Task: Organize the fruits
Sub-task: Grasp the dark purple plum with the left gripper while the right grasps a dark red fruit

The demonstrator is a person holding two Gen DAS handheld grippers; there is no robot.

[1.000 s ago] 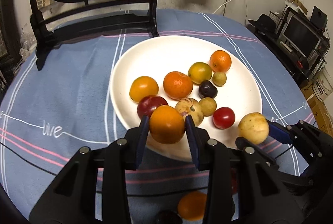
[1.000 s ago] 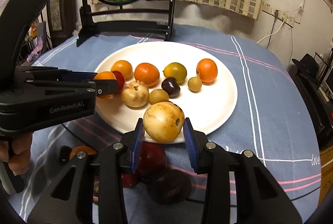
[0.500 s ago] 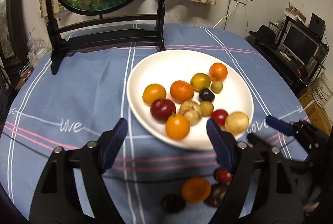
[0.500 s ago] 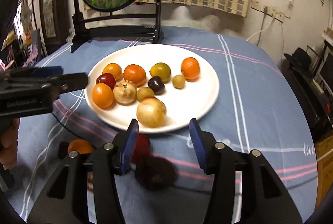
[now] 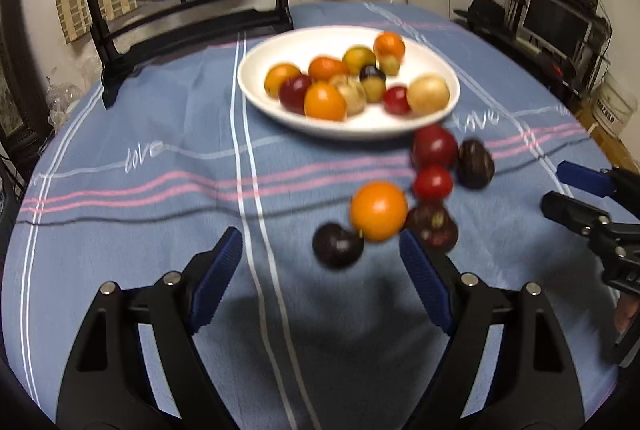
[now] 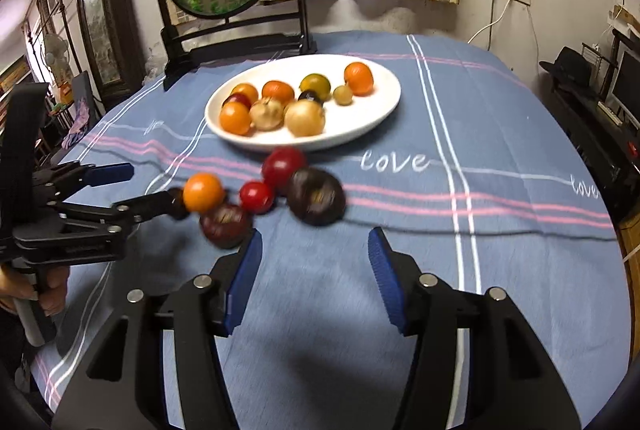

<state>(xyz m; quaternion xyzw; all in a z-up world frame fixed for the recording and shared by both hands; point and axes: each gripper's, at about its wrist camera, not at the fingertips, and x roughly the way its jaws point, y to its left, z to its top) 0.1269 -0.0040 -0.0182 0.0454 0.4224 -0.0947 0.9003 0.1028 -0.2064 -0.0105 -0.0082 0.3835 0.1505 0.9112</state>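
Observation:
A white plate point(image 5: 276, 110) point(image 6: 384, 110) holds several fruits, among them an orange one point(image 5: 325, 101) and a pale yellow one point(image 5: 428, 95) point(image 6: 305, 117) at its near side. Several loose fruits lie on the blue cloth in front of it: an orange point(image 5: 378, 211) point(image 6: 203, 192), a dark plum point(image 5: 337, 245), red ones point(image 5: 433, 147) point(image 6: 283, 166) and dark ones point(image 5: 474, 163) point(image 6: 316, 195). My left gripper point(image 5: 321, 278) is open and empty, just short of the loose fruits. My right gripper point(image 6: 315, 272) is open and empty, also short of them.
A round fish-painting screen on a black stand point(image 5: 188, 26) point(image 6: 236, 42) stands at the back of the table. Shelves with a monitor point(image 5: 556, 18) stand to the right, beyond the table edge. The cloth point(image 5: 160, 190) has white and pink stripes.
Both grippers let go of their fruits onto the plate, opened wide and pulled back toward me. The loose fruits on the cloth now lie ahead of the fingers.

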